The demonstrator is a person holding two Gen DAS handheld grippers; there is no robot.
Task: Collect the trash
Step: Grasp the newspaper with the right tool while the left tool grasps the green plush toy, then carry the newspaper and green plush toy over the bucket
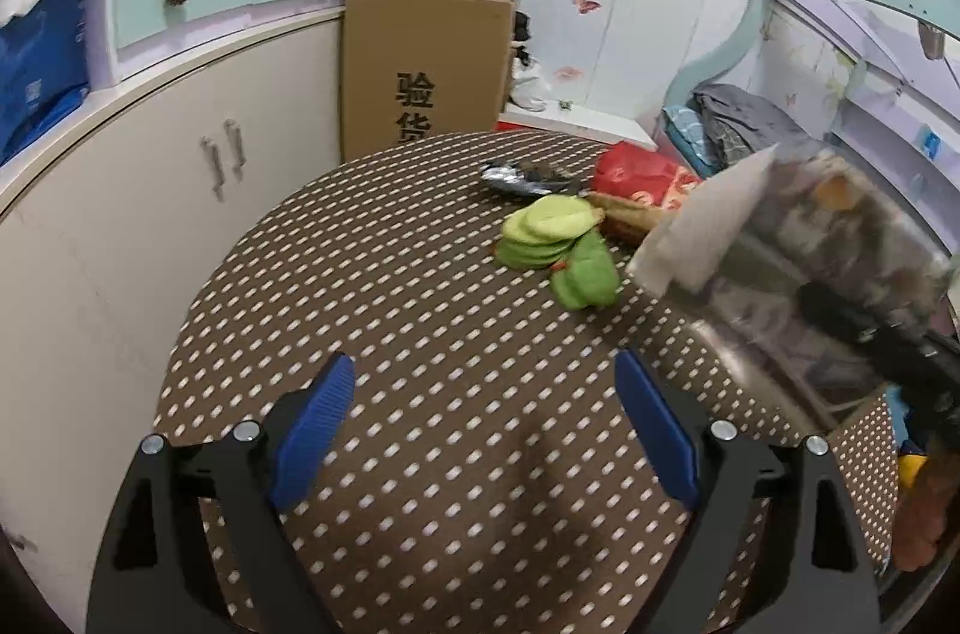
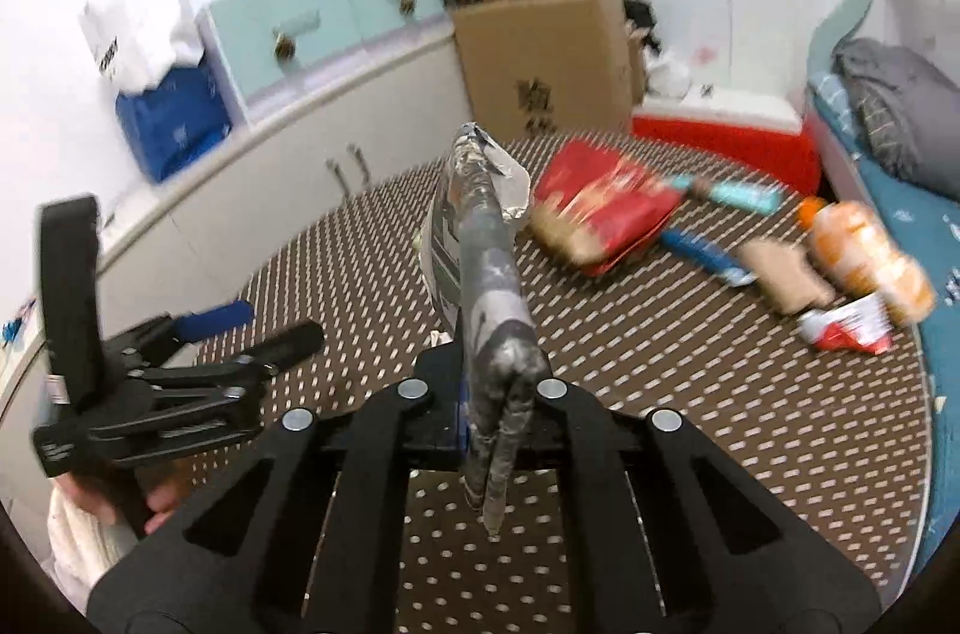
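Observation:
My right gripper [image 2: 486, 382] is shut on a silver foil snack bag [image 2: 480, 238] and holds it above the brown dotted table [image 2: 660, 394]; the bag also shows in the left wrist view [image 1: 780, 250]. My left gripper [image 1: 486, 430] is open and empty over the table; it also shows in the right wrist view [image 2: 240, 328]. Trash lies on the table: a red wrapper [image 2: 600, 208], a blue wrapper [image 2: 702, 256], an orange bottle [image 2: 864, 250], a red-white wrapper [image 2: 846, 328], green pads [image 1: 552, 238] and a dark foil wrapper [image 1: 522, 178].
A cardboard box [image 1: 426, 64] stands behind the table. A white cabinet [image 1: 150, 190] runs along the left. A bed [image 2: 888, 106] with grey bedding is at the right. A red-and-white box [image 2: 726, 124] sits behind the table.

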